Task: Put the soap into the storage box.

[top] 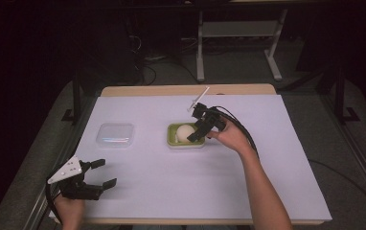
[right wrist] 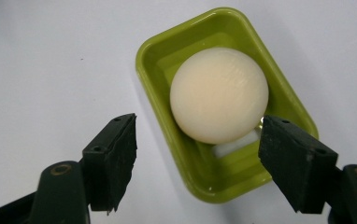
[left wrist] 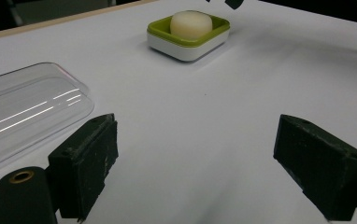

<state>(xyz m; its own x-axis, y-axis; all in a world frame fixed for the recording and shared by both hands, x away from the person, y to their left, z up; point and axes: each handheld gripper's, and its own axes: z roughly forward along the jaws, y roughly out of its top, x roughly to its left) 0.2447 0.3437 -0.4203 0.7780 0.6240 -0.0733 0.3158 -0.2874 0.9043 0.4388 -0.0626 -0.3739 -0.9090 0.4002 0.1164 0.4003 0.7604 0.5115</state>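
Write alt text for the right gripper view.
A round cream-coloured ball sits in a small green dish on a white table cover, seen from above. The right gripper hangs over the dish with its two black jaws apart and nothing between them, and a small white piece lies in the dish beside the ball.

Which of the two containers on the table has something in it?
The green tray, which holds a pale round ball beside the right gripper. The clear plastic box, farther left, lies empty.
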